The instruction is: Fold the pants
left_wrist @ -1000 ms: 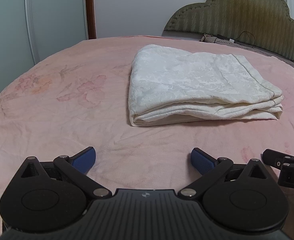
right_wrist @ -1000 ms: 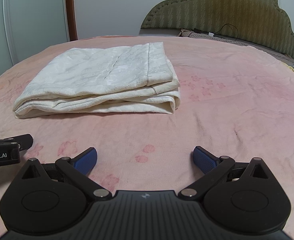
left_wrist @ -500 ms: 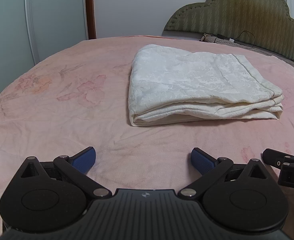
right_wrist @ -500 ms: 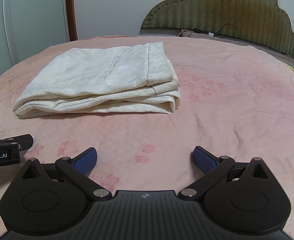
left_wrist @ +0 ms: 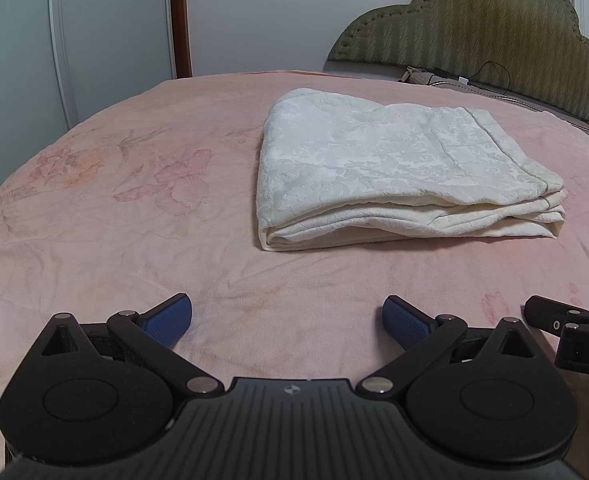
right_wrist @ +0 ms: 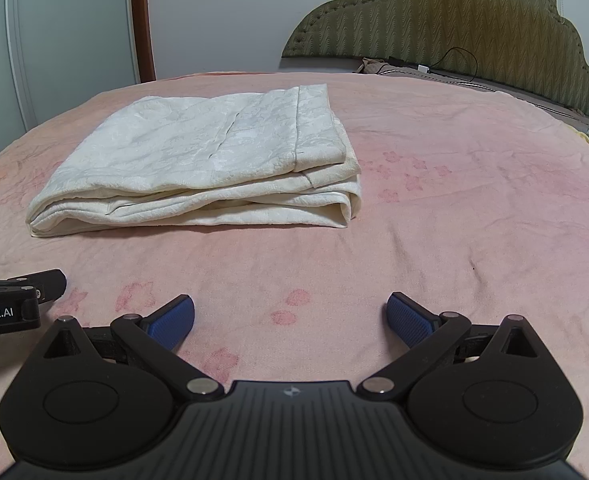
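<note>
Cream-white pants [left_wrist: 394,168] lie folded in a flat stack on the pink bedspread [left_wrist: 114,200], ahead and right of my left gripper [left_wrist: 287,318]. That gripper stands open over the bedspread, nothing between its blue pads. In the right wrist view the same pants [right_wrist: 198,160] lie ahead and to the left. My right gripper [right_wrist: 290,318] is open too and holds nothing, well short of the stack. Each gripper shows at the edge of the other's view, the right one [left_wrist: 574,328] and the left one [right_wrist: 10,300].
A green padded headboard [right_wrist: 454,28] rises at the far end of the bed, with a cable [right_wrist: 458,60] and small items below it. A white wardrobe [left_wrist: 106,28] and a brown door frame [left_wrist: 180,16] stand beyond the far left of the bed.
</note>
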`<state>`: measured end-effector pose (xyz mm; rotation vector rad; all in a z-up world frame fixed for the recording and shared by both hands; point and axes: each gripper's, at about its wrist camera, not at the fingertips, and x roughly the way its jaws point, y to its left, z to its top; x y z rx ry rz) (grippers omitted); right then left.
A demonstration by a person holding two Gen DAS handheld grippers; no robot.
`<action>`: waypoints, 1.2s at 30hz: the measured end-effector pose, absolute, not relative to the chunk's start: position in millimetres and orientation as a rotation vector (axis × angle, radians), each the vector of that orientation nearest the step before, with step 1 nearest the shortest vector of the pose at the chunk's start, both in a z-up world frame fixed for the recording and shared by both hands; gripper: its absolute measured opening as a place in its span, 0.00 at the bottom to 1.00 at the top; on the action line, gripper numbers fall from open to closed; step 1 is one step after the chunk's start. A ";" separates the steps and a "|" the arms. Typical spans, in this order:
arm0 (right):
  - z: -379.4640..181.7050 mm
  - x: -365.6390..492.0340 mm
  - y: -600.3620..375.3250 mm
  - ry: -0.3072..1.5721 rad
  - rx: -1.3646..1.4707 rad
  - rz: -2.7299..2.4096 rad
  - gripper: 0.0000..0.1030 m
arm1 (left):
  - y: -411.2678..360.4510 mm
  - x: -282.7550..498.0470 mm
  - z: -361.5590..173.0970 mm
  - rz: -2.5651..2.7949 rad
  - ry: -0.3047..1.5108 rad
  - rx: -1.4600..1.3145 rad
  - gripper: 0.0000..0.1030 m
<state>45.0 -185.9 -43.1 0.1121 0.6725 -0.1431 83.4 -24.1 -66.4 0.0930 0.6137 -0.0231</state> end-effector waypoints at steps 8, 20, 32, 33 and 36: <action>-43.1 45.0 -186.0 0.672 0.112 -0.143 1.00 | -24.6 82.2 -66.5 -0.023 0.613 0.094 1.00; -43.0 44.9 -185.9 0.672 0.112 -0.143 1.00 | -24.1 82.6 -66.5 -0.024 0.614 0.093 1.00; -43.2 45.0 -186.1 0.672 0.113 -0.143 1.00 | -24.0 82.7 -66.7 -0.024 0.614 0.093 1.00; -43.2 44.8 -186.3 0.672 0.114 -0.142 1.00 | -24.1 82.7 -66.7 -0.024 0.614 0.093 1.00; -43.1 44.6 -187.0 0.668 0.123 -0.141 1.00 | -24.0 82.9 -66.7 -0.023 0.614 0.094 1.00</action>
